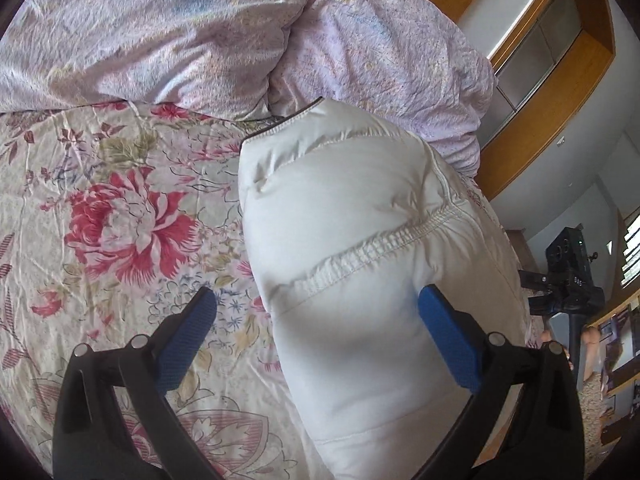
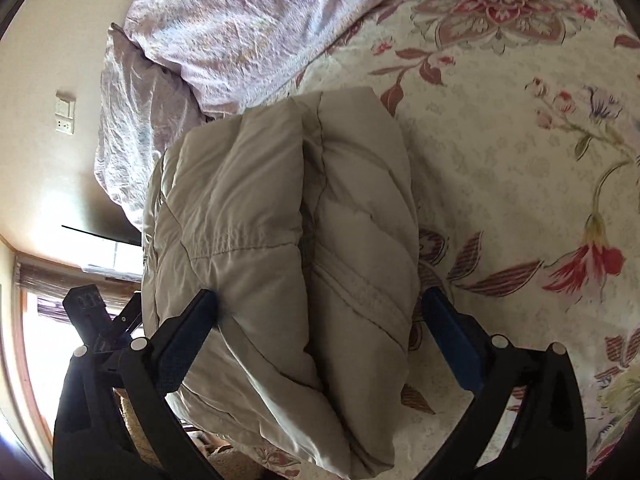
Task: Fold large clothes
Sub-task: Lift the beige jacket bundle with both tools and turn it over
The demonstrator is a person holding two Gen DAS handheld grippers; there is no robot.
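Note:
A white puffy quilted jacket (image 1: 352,232) lies folded into a thick bundle on the floral bedsheet (image 1: 120,220). In the right wrist view the same jacket (image 2: 280,240) looks beige in shadow, folded in two thick halves. My left gripper (image 1: 316,300) is open, one blue finger over the sheet, the other against the jacket's right side. My right gripper (image 2: 320,304) is open wide with the folded bundle between its fingers; the left finger (image 2: 192,328) touches the jacket and the right finger (image 2: 452,336) stands just beside it.
A crumpled lilac duvet (image 1: 200,32) lies heaped at the far side of the bed and shows in the right wrist view (image 2: 240,32) too. A wooden headboard or shelf (image 1: 552,92) stands at the right. A black camera on a tripod (image 1: 568,276) stands beside the bed.

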